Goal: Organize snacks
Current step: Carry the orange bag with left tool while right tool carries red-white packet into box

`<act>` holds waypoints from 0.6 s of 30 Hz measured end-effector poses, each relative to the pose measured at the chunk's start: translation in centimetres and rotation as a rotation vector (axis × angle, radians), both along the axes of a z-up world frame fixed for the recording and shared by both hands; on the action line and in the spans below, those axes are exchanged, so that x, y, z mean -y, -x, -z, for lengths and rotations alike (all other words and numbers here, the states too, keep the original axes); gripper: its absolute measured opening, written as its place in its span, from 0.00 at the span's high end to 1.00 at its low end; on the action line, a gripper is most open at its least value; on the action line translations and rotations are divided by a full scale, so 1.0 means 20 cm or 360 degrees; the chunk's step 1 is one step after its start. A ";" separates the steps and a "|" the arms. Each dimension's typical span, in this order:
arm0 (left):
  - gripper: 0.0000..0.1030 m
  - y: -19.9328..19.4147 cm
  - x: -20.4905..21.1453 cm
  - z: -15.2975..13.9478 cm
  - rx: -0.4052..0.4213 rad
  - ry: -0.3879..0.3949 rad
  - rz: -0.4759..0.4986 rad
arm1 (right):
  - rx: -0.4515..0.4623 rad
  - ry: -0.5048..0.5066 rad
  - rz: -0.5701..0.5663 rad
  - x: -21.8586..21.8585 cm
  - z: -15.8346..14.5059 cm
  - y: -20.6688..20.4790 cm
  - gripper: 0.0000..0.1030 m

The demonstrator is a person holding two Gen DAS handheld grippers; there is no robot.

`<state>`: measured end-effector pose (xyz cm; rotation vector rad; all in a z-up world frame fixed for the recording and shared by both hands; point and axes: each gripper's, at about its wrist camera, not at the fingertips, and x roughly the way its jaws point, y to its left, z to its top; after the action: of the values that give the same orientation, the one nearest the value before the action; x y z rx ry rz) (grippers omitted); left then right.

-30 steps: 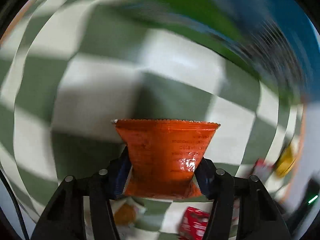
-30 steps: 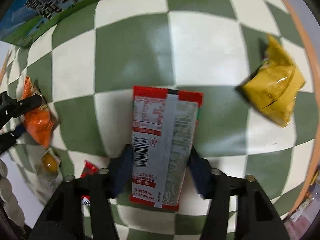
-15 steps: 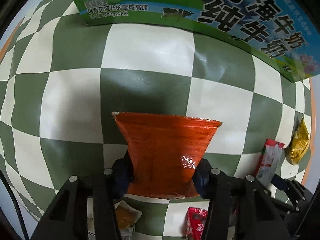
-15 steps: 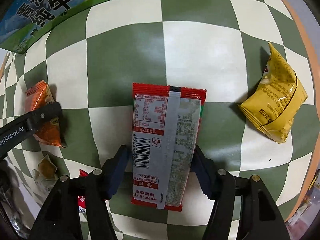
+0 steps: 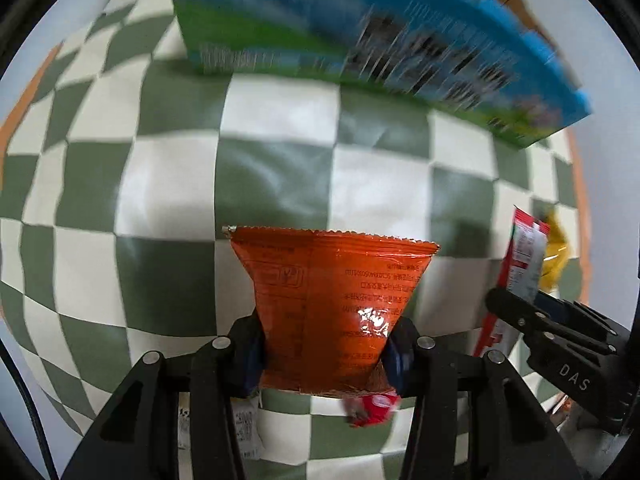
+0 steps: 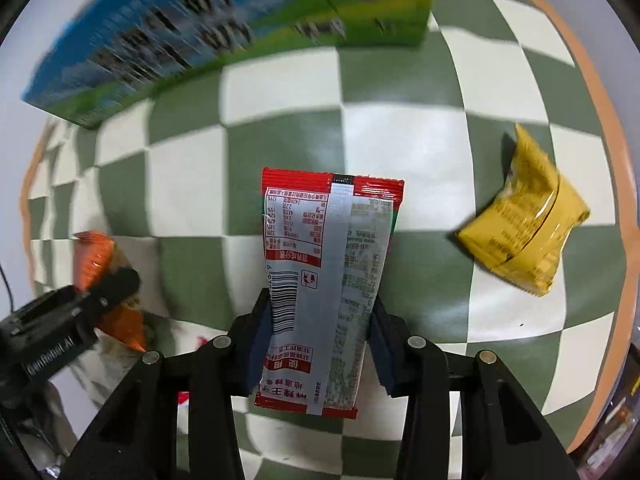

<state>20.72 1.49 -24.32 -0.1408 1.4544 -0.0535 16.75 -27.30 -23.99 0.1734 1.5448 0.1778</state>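
Observation:
My left gripper (image 5: 326,354) is shut on an orange snack packet (image 5: 332,300) and holds it above the green-and-white checked cloth (image 5: 276,184). My right gripper (image 6: 318,338) is shut on a red-and-silver snack packet (image 6: 326,280), also held above the cloth. In the left wrist view the right gripper (image 5: 560,340) and its red packet (image 5: 520,272) show at the right edge. In the right wrist view the left gripper (image 6: 72,320) with the orange packet (image 6: 96,260) shows at the left. A blue-and-green milk carton box (image 5: 380,48) stands at the far side, also in the right wrist view (image 6: 224,28).
A yellow snack packet (image 6: 528,228) lies on the cloth at the right, near the orange table edge (image 6: 616,160). A small red packet (image 5: 372,408) and a pale wrapper (image 5: 244,420) lie below my left gripper.
Both grippers have moved toward the carton box, which now looms larger and blurred. Each still holds its packet. The yellow packet has not moved.

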 end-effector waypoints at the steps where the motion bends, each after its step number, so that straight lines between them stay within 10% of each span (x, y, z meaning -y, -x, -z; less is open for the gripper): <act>1: 0.57 -0.01 -0.02 -0.05 0.0030 0.0029 0.0001 | 0.0035 -0.0025 -0.0018 0.00 -0.07 -0.01 0.55; 9: 0.57 -0.29 0.06 -0.57 0.0341 0.0202 0.0039 | 0.0269 -0.0197 -0.0045 0.04 -0.62 -0.19 0.55; 18: 0.57 -0.74 0.03 -0.80 0.0435 0.0053 0.0023 | 0.0549 -0.0161 0.0041 0.00 -1.01 -0.76 0.55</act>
<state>35.55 0.98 -8.38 -0.1444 1.1818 -0.1049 31.93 -27.35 -3.76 0.2298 1.1906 0.2518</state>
